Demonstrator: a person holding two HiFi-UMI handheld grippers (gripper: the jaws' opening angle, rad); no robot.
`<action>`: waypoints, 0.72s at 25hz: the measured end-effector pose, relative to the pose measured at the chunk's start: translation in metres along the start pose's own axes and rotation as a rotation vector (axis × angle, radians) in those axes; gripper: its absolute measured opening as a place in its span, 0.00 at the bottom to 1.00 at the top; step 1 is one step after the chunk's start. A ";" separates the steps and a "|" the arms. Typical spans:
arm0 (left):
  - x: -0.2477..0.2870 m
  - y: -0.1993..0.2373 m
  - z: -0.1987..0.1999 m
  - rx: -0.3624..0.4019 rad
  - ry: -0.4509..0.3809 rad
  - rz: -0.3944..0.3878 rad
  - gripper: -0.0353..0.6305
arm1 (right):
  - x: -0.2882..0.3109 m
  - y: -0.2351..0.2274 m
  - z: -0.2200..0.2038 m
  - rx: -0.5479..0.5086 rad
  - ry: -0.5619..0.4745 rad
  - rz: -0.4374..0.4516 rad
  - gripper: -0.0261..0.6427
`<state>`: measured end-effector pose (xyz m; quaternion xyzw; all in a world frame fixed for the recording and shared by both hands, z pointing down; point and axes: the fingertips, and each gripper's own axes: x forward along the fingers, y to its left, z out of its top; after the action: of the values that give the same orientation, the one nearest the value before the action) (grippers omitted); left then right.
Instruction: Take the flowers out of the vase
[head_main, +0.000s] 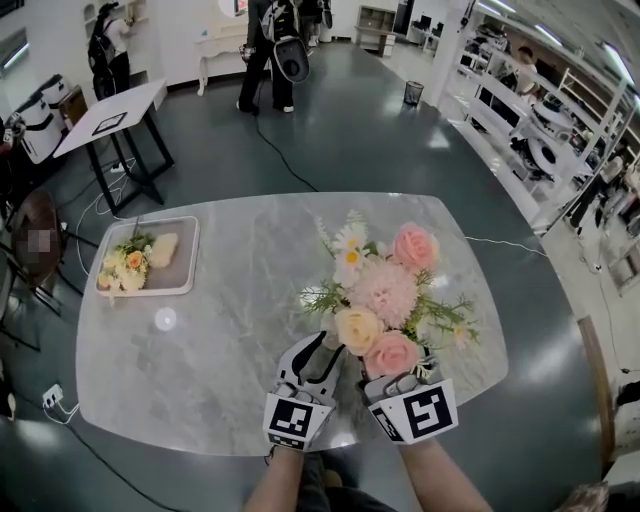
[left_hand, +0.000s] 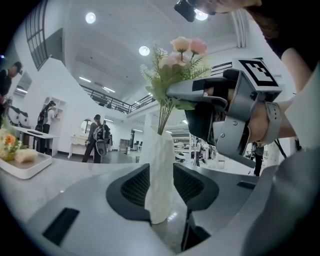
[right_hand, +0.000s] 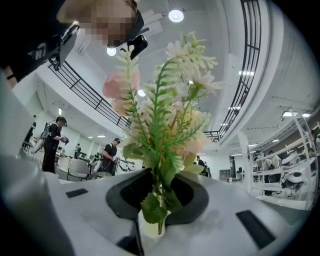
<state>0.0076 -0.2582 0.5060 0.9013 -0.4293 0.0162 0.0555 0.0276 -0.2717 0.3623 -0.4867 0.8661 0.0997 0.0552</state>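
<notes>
Head view: shows flowers upright at the near edge of the table, both grippers tucked right under the blooms.

Left gripper view: puts the left gripper closed on the white vase, pads pressing both sides of the body, base apparently on the table. Also shows stems running down into the vase mouth.

Right gripper view: puts the right gripper closed on the stems just above the vase mouth, leaves bunched between the pads.

Reads as the pull-out step: vase pinned, bunch gripped, stems not yet clear of the neck.

Next: hold the vase clamped and level, then draw the bunch straight up along the stem line until the ends clear the rim. No sideways drag, or risk tipping the vase.

After that, probably over to the tray at the table's left side, well apart and already carrying a small bunch.

Worth watching: thin stems, so possible slip of single ones out of the grip.
</notes>
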 end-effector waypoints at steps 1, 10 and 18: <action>-0.001 0.000 0.001 0.002 -0.002 0.000 0.26 | 0.001 0.000 0.002 0.000 -0.002 0.001 0.17; 0.000 -0.004 0.011 0.010 0.032 0.002 0.07 | 0.002 -0.005 0.016 0.015 0.010 0.006 0.17; 0.003 -0.017 0.020 0.014 0.035 -0.021 0.07 | -0.004 -0.014 0.031 0.009 -0.003 -0.002 0.17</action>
<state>0.0218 -0.2522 0.4852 0.9056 -0.4188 0.0345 0.0569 0.0414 -0.2683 0.3307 -0.4871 0.8660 0.0965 0.0588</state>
